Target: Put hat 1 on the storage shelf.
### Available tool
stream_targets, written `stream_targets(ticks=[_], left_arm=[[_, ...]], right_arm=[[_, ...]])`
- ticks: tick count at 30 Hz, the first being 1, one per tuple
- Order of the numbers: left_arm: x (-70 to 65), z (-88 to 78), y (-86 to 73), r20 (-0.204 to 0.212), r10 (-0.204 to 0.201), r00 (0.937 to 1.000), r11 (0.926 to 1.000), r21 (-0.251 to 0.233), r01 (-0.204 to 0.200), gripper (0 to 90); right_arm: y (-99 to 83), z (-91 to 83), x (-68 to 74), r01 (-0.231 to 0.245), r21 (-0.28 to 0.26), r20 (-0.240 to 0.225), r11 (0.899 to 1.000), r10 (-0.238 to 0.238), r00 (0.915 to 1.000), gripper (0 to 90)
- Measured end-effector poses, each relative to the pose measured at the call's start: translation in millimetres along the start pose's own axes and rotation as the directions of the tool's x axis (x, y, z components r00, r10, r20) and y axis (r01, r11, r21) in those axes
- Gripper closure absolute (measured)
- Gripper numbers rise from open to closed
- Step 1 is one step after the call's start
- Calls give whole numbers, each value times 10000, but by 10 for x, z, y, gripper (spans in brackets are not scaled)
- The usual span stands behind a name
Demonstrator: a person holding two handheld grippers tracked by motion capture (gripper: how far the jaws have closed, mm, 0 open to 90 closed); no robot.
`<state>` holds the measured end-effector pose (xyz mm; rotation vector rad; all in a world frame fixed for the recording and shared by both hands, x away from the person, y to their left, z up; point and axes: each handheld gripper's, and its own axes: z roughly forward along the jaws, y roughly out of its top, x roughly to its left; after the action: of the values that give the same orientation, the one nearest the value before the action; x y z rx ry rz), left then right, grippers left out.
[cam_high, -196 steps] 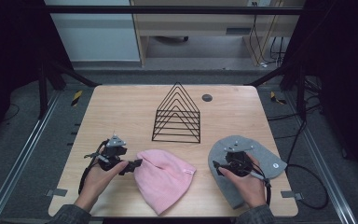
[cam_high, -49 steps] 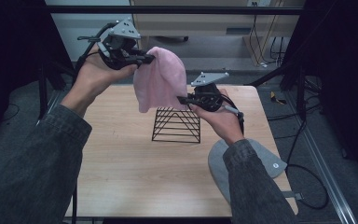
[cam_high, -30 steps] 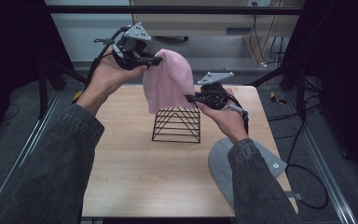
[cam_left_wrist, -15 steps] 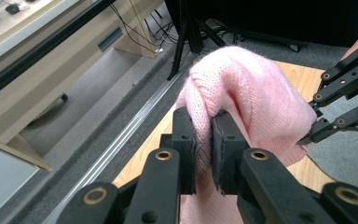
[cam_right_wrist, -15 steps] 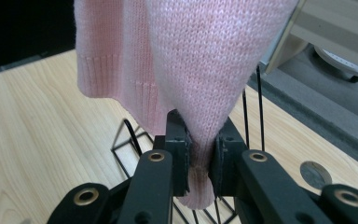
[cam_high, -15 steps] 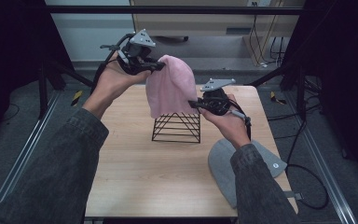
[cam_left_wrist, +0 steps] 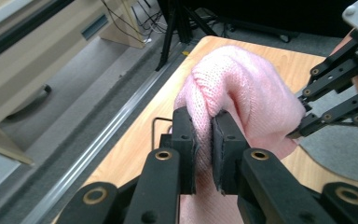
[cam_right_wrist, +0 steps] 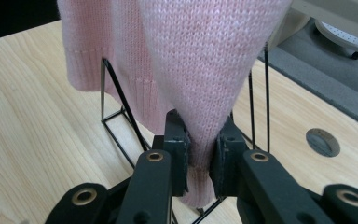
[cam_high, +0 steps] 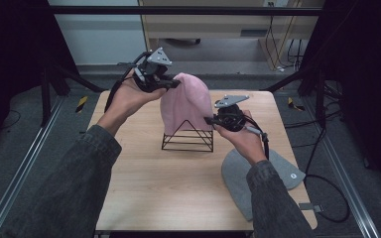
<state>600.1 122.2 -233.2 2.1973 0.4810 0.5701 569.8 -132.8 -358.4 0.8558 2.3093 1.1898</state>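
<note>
A pink knitted beanie (cam_high: 186, 104) hangs stretched between my two grippers, draped over the top of a black wire triangular rack (cam_high: 188, 138) on the table. My left gripper (cam_high: 174, 85) holds the beanie's upper left part high above the rack; its pads pinch a fold of pink knit (cam_left_wrist: 204, 140). Lower, at the rack's right side, my right gripper (cam_high: 209, 120) is shut on the beanie's ribbed edge (cam_right_wrist: 200, 154). The rack's wires (cam_right_wrist: 121, 112) pass under the pink cloth (cam_right_wrist: 191, 56).
A grey beanie (cam_high: 258, 173) lies flat at the table's front right, partly under the right forearm. The wooden table (cam_high: 144, 183) has bare room in front of the rack. A small dark disc (cam_right_wrist: 323, 142) sits on the table behind the rack.
Both grippers have come down with the pink beanie, lowering it onto the rack's top. The grips have not changed.
</note>
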Motion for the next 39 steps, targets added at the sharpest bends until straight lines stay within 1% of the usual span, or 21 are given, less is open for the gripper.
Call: stream_targets(ticks=[4,8,10,11,13,14,16,18,21,23,24,27,31,34,38,39], left_arm=[[-65,63,-57,188,-35,9998,10000,58,34,809],[-99,88,-101,294,-128,9995,9999,83,125,811],[-105,95,-123,369,-207,9991,9998,26,206,812],[-115,104,-151,478,-337,9983,9994,-69,340,812],[-121,109,-165,504,-400,9979,9992,-62,404,812],[-130,121,-184,575,-481,9972,9988,-76,486,812],[-148,141,-210,648,-553,9964,9984,-61,558,814],[-186,168,-240,724,-557,9958,9984,94,552,814],[-230,200,-257,741,-396,9965,9986,385,368,813],[-257,235,-285,836,-424,9956,9980,508,382,813],[-271,254,-303,850,-385,9956,9977,596,335,813],[-303,299,-358,874,-421,9953,9967,730,358,813],[-311,321,-409,884,-525,9947,9959,779,457,813],[-316,321,-433,911,-508,9945,9954,860,430,812],[-322,316,-457,935,-578,9939,9953,824,502,812],[-324,312,-461,945,-565,9939,9952,855,484,812]], right_arm=[[-93,59,19,-51,189,-76,9998,53,10000,784],[-131,89,44,-57,294,-92,9996,60,9999,781],[-169,103,58,-45,407,-119,9992,49,9999,745],[-178,103,61,-52,410,-128,9991,58,9999,729],[-202,95,66,-86,468,-120,9989,91,9999,695],[-202,95,66,-86,468,-120,9989,91,9999,695],[-230,74,75,-100,583,-135,9983,108,9999,647],[-273,36,83,-246,536,38,9983,244,9997,585],[-318,-28,98,-271,526,297,9982,256,9992,528],[-338,-83,108,-262,540,428,9982,239,9988,495],[-347,-112,109,-236,513,496,9984,211,9985,486],[-371,-193,109,-233,474,662,9986,201,9976,474],[-405,-273,79,-216,540,859,9983,169,9962,467],[-438,-316,49,-342,592,978,9977,283,9948,460],[-475,-345,17,-417,641,1111,9971,344,9932,443],[-503,-359,1,-520,693,1169,9962,437,9922,438]])
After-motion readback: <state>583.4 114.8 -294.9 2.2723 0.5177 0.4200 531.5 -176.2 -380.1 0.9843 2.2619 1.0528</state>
